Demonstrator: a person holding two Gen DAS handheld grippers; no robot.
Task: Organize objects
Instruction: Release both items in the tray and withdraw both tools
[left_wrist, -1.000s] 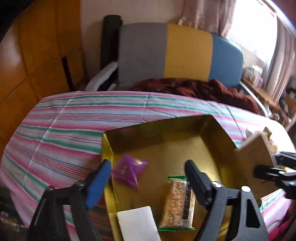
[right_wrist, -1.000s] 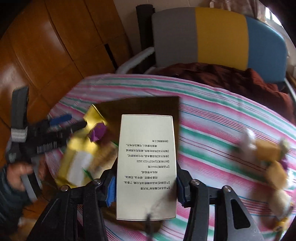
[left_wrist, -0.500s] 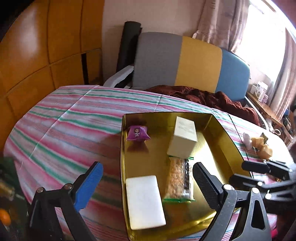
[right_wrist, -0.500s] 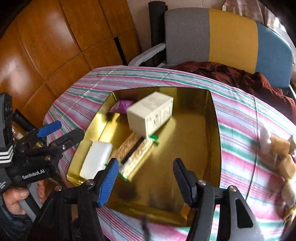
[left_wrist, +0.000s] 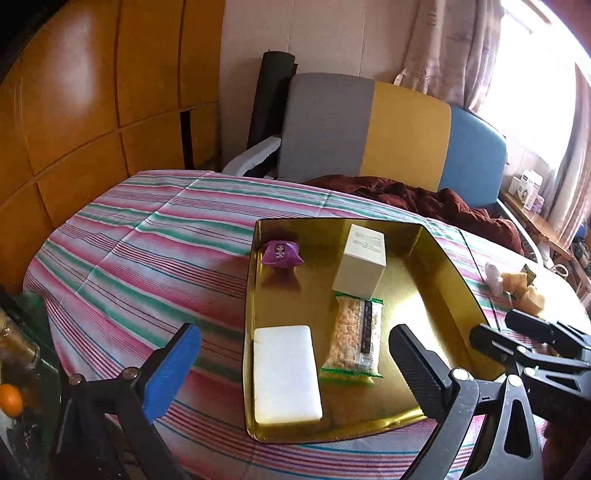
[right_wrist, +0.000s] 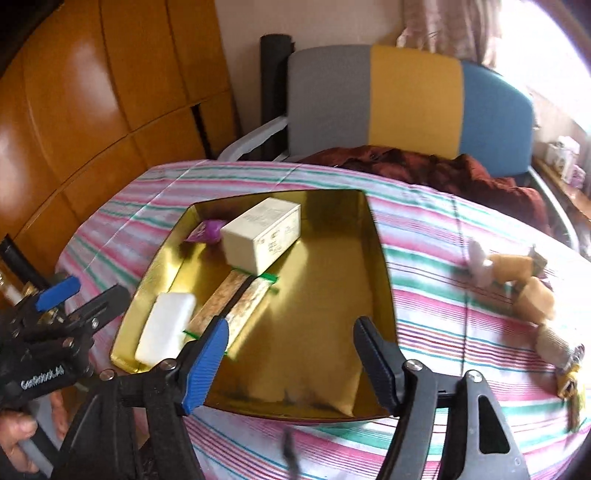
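Tray (left_wrist: 436, 280) holds four items — both tools spread, empty.

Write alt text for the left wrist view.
A gold tray on a striped tablecloth holds a cream box, a purple packet, a snack bar and a white block. The open left gripper hovers in front.

"GenRobot.AI" in white on the left gripper (right_wrist: 79, 293) body; print on cream box (right_wrist: 263, 232) illegible.
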